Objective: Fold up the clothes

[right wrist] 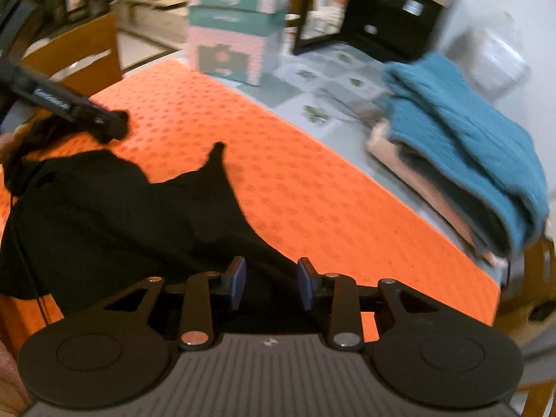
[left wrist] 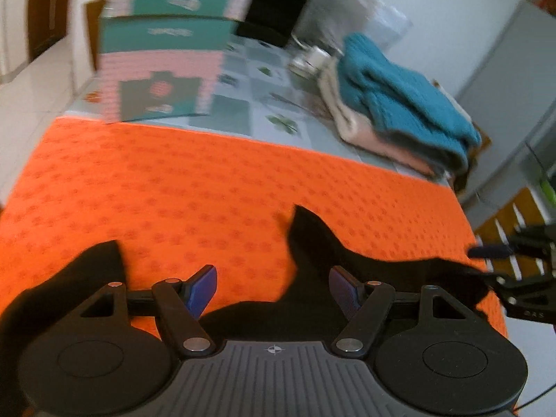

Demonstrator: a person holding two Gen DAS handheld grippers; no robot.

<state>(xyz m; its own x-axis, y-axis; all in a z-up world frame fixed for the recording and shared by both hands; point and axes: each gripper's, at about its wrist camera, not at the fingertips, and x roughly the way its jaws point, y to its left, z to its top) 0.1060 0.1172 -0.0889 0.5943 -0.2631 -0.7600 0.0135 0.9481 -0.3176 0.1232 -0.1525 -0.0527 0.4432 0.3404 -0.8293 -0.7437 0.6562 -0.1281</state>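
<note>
A black garment (left wrist: 319,243) lies crumpled on the orange mat (left wrist: 173,180), one pointed corner sticking up. My left gripper (left wrist: 274,288) is open just above it, its blue pads (left wrist: 205,288) wide apart with nothing between them. At the right edge of the left wrist view, my right gripper (left wrist: 500,267) sits at the garment's end. In the right wrist view the black garment (right wrist: 121,208) spreads to the left on the orange mat (right wrist: 312,191). My right gripper (right wrist: 271,283) is open over its near edge. My left gripper (right wrist: 104,118) hovers at the garment's far left.
A folded stack with a teal knit on top (left wrist: 399,104) (right wrist: 469,139) rests on the tiled tablecloth beyond the mat. Pink and teal boxes (left wrist: 163,52) (right wrist: 236,24) and a black appliance (right wrist: 375,10) stand at the back. A wooden chair (right wrist: 76,52) is beside the table.
</note>
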